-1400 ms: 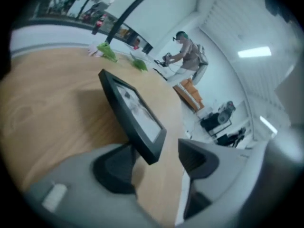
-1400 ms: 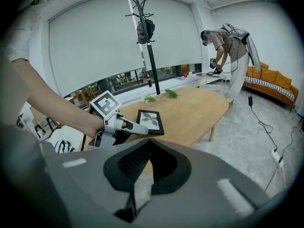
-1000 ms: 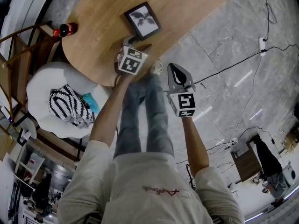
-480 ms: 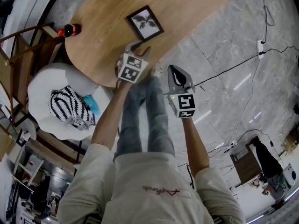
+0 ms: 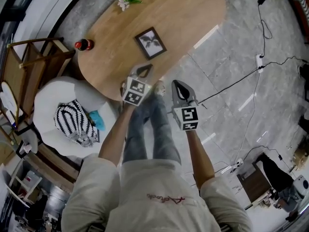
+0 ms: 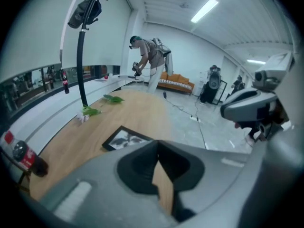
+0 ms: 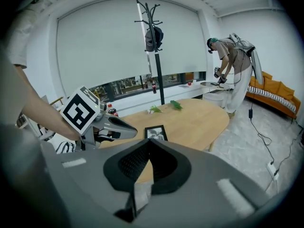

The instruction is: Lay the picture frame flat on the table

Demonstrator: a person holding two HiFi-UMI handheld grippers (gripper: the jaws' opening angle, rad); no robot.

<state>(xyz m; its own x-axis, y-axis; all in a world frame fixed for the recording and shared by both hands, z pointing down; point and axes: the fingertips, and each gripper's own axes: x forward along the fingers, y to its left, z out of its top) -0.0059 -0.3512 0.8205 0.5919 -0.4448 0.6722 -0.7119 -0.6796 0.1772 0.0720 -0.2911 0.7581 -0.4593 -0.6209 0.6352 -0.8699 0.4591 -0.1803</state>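
Note:
The black picture frame (image 5: 150, 43) lies flat on the oval wooden table (image 5: 193, 13), with a dark print facing up. It also shows in the left gripper view (image 6: 126, 137) and the right gripper view (image 7: 155, 132). My left gripper (image 5: 145, 70) hangs in the air above the table's near edge, short of the frame and not touching it. Its jaws have just been closing and now meet with nothing between them (image 6: 158, 144). My right gripper (image 5: 176, 84) is held over the floor beside the table, its jaws together and empty (image 7: 148, 141).
A cola bottle (image 5: 83, 45) stands at the table's left edge and a cut flower (image 5: 126, 1) lies at the far end. A white armchair with a striped cushion (image 5: 67, 115) sits left of my legs. Cables (image 5: 260, 57) cross the stone floor. Another person (image 7: 232, 65) works in the background.
Both grippers have risen away from the table, the left one more. The left gripper's jaws have shut on nothing. The frame has stayed flat in the same spot.

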